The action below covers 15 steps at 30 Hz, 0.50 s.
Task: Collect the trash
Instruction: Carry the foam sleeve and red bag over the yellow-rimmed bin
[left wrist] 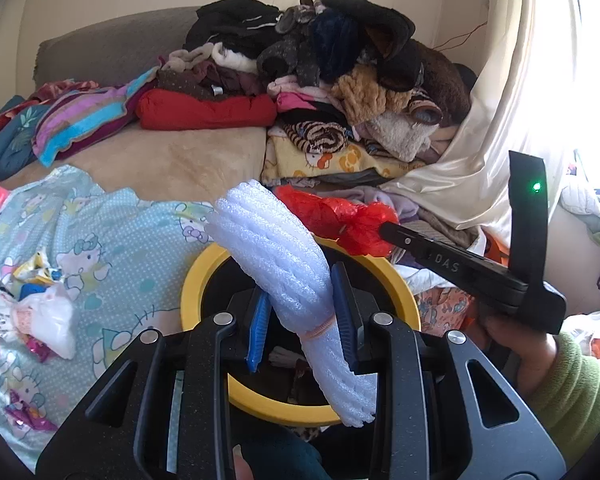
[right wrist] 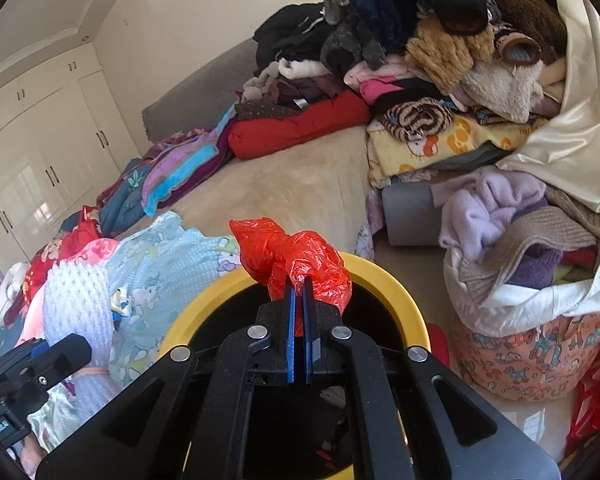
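1. Blue-padded, my left jaws [left wrist: 302, 312] are clamped on a roll of white foam netting [left wrist: 278, 256], gripped about its middle near the rubber band; its long axis runs diagonally, the upper end leaning up and to the left, the lower end hanging toward me.
2. Directly under that roll sits the yellow-rimmed bin [left wrist: 192, 292] with its dark opening, so the foam is already above the mouth, though its upper end reaches beyond the far rim.
3. My right jaws [right wrist: 299, 300] are pinched almost fully together on a crumpled red plastic bag [right wrist: 296, 256], which sticks out forward over the bin's far rim [right wrist: 384, 276].
4. Judging by this, both pieces are poised for dropping. The turning point is that the foam lies crosswise to the opening: I would tip it more upright before letting go, or the long end may catch the rim.
5. More wrappers [left wrist: 28, 300] lie on the Hello Kitty sheet [left wrist: 132, 248] on the bed, off to the left, nearer my left hand.
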Each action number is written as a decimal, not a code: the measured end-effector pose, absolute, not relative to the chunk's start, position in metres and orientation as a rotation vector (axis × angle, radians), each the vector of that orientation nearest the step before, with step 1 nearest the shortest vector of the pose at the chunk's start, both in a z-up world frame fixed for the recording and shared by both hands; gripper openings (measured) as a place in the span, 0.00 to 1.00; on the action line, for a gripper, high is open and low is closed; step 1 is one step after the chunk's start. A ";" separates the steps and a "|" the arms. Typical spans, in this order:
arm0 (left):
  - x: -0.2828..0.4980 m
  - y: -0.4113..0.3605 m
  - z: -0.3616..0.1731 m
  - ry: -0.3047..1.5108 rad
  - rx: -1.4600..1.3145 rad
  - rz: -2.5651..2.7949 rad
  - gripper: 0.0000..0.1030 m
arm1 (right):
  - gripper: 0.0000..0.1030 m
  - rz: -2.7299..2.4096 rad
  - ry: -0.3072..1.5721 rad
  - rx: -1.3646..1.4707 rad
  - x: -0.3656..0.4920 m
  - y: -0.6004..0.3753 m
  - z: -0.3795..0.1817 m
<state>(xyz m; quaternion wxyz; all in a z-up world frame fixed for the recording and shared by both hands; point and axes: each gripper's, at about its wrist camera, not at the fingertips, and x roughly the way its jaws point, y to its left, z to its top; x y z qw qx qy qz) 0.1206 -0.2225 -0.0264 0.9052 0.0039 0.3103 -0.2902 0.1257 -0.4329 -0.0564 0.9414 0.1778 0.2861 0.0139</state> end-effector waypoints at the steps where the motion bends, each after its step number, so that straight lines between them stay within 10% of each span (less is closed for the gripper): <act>1: 0.123 -0.224 -0.030 0.648 0.009 -0.598 0.22 | 0.03 0.028 0.587 0.364 0.126 -0.434 -0.058; 15: 0.143 -0.229 -0.066 0.728 -0.008 -0.575 0.23 | 0.03 0.023 0.666 0.379 0.135 -0.442 -0.079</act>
